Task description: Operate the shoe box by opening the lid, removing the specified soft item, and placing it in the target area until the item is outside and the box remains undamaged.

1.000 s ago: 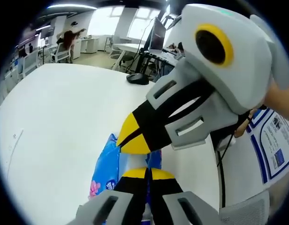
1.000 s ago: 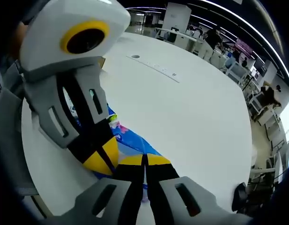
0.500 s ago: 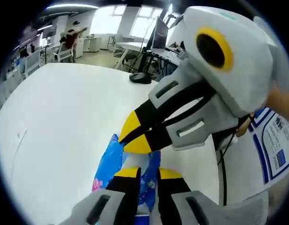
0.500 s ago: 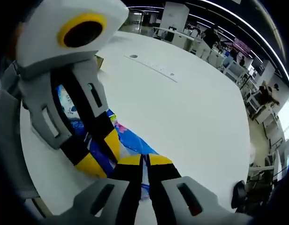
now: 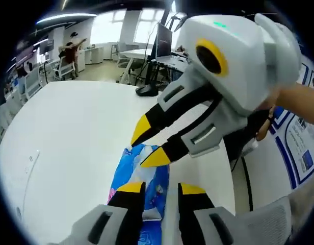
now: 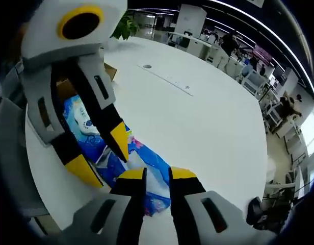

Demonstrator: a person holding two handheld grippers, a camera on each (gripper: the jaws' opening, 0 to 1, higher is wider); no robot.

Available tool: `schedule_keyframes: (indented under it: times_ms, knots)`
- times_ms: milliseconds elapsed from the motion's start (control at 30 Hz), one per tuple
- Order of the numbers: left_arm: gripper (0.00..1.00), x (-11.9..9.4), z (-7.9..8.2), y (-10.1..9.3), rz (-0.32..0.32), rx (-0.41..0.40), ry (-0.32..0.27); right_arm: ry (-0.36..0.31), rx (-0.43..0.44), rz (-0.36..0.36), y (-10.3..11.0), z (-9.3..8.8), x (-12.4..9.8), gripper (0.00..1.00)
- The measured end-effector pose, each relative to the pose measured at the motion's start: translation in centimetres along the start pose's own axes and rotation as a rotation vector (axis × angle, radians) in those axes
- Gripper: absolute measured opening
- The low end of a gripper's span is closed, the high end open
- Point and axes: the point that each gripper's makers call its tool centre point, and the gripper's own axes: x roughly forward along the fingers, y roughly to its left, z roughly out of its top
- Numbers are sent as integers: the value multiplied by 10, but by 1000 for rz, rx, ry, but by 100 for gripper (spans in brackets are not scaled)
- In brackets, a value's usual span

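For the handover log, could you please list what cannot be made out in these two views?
- Blue soft pack: in the left gripper view its near end is hidden behind the left hand-held gripper.
- Cardboard box: in the right gripper view mostly hidden behind the left hand-held gripper; lid state unclear.
- Print on the pack: too small to read.

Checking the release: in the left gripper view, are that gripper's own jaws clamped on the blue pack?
No: the left gripper has its jaws apart, with the blue pack lying on the white table in the gap.
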Motion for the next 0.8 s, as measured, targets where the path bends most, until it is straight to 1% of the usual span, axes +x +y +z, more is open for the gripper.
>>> schedule_keyframes:
  times_ms: [67, 167, 200, 300, 500, 667, 800]
  knots:
    - [27, -9, 0, 0, 4, 11, -6, -8, 7, 6, 2, 3, -3, 18]
    - [28, -23, 1, 3, 24, -1, -22, -4, 10, 8, 5, 8, -8, 22]
    - [28, -25, 1, 4, 27, -5, -26, 4, 11, 17, 8, 8, -11, 24]
    - [31, -39, 2, 6, 46, -50, -48, 4, -10, 25, 14, 14, -18, 27]
    - [37, -68, -5, 6, 69, -73, -60, -19, -37, 44, 26, 33, -35, 31]
    - [41, -94, -11, 7, 96, -106, -101, -30, -54, 77, 42, 50, -48, 37]
    - [47, -111, -18, 4, 119, -97, -120, -33, -71, 91, 52, 60, -56, 40]
